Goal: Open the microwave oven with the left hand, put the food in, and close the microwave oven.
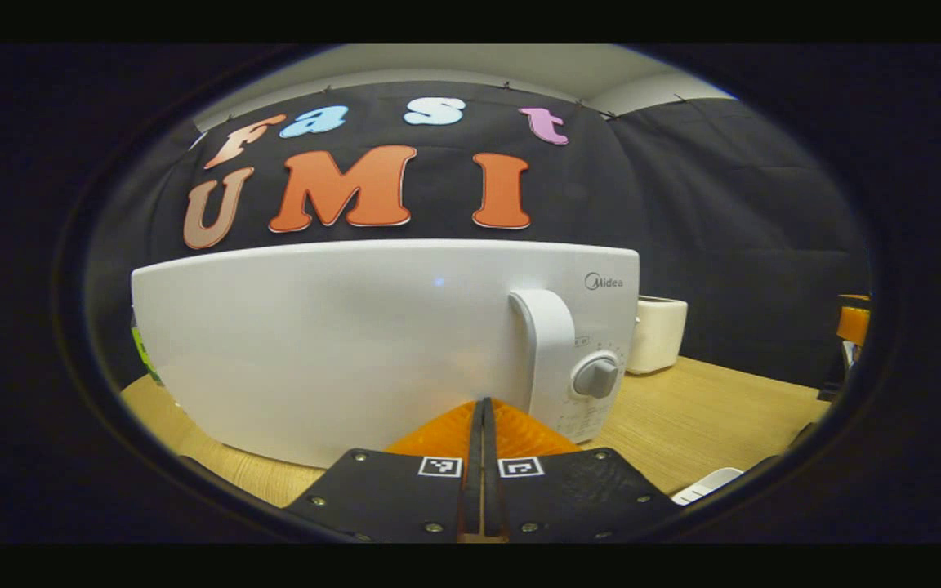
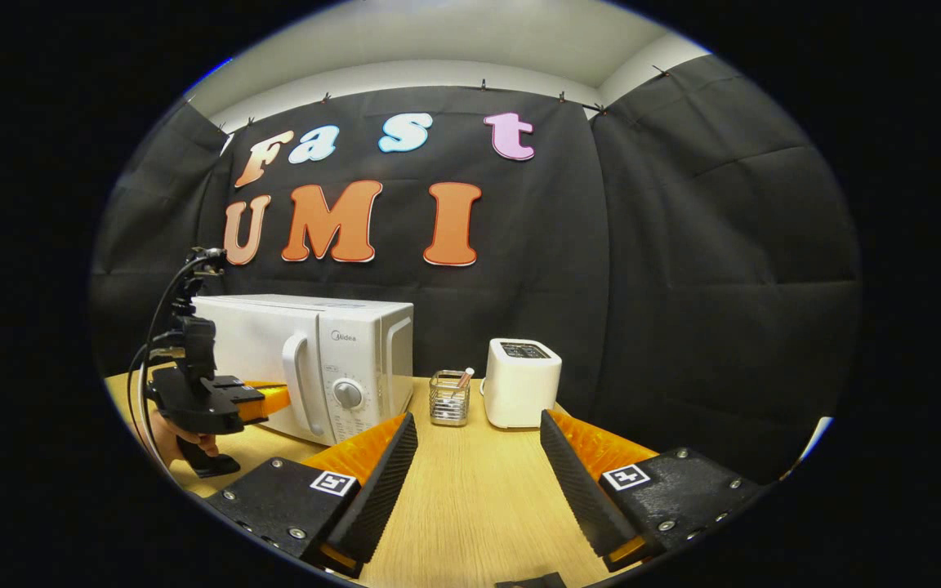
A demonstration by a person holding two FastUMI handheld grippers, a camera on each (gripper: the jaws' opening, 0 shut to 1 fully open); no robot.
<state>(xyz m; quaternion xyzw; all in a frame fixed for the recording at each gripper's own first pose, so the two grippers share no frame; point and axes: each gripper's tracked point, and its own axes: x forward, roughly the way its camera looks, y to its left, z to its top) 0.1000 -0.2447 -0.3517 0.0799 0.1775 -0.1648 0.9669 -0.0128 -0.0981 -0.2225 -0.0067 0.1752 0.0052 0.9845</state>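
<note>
Nearest of all, the left tool (image 1: 483, 408) has its two fingers pressed together with nothing between them, pointing at the lower front of the microwave oven (image 1: 356, 351). From the right gripper view that same left tool (image 2: 262, 398) sits low over the bench (image 2: 470, 490), just in front of the door and to the left of the handle (image 2: 297, 384), a hand (image 2: 185, 441) gripping it from below. The right tool (image 2: 479, 445) hangs well back with its fingers spread wide and empty, aimed more at the toaster (image 2: 521, 382) and the small wire holder (image 2: 449, 398) than at the oven.

The door is shut. Its handle (image 1: 550, 347) is a tall vertical bar — long axis upright — lying up and to the right of the left tool's tips, beside the dial (image 1: 597, 377). The left tool is clearly the nearer one; I'd judge it must part its fingers and shift right to hook that bar. I can't make out the food.
</note>
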